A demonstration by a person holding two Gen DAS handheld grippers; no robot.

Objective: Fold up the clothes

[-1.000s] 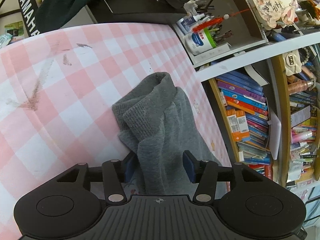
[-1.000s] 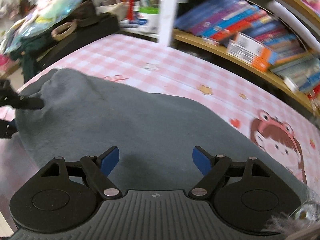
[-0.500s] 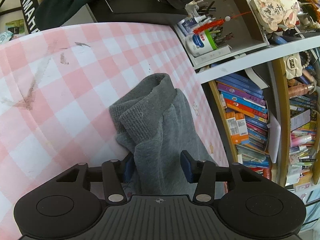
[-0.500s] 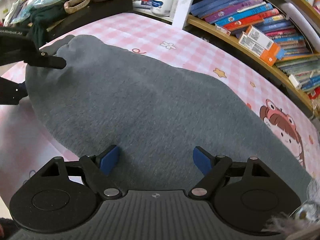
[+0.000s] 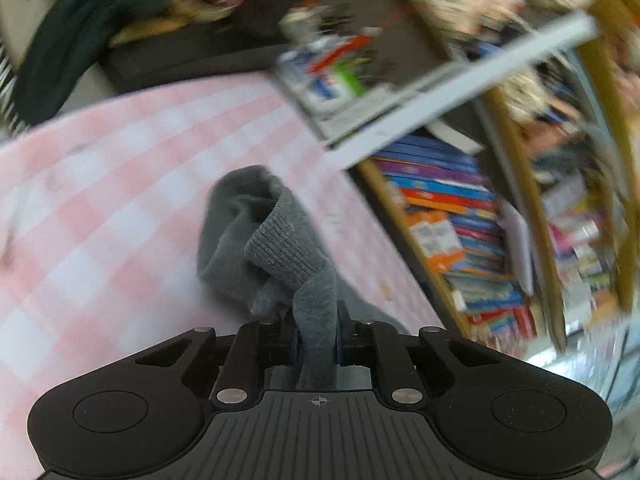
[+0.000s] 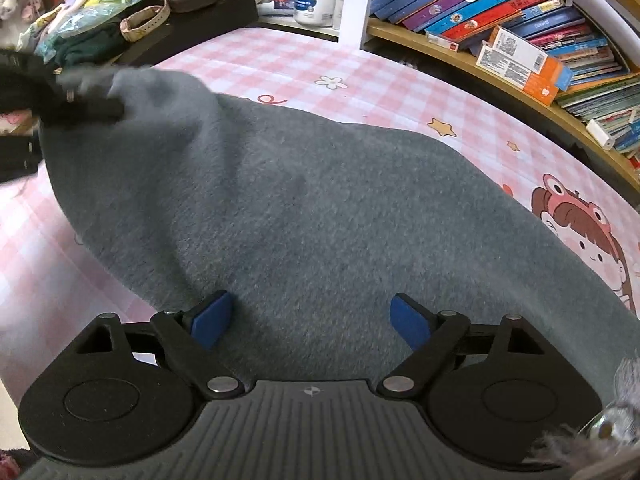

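A grey knitted garment [image 6: 312,208] lies spread on the pink checked tablecloth [image 6: 288,56]. My left gripper [image 5: 316,336] is shut on the garment's ribbed end [image 5: 288,248] and holds it bunched and raised off the cloth. In the right wrist view that gripper [image 6: 80,108] shows blurred at the garment's far left end. My right gripper [image 6: 310,318] is open, its blue pads [image 6: 210,318] resting on the near edge of the garment.
A bookshelf [image 6: 520,40] full of books runs along the table's far side. A dark box with clothes and a strap [image 6: 148,20] stands at the far left. A white jar [image 6: 314,0] sits on a shelf behind. The left wrist view is motion-blurred.
My left gripper has closed on the garment's ribbed end and lifted it, bunching the fabric. My right gripper stayed open over the garment's near edge.
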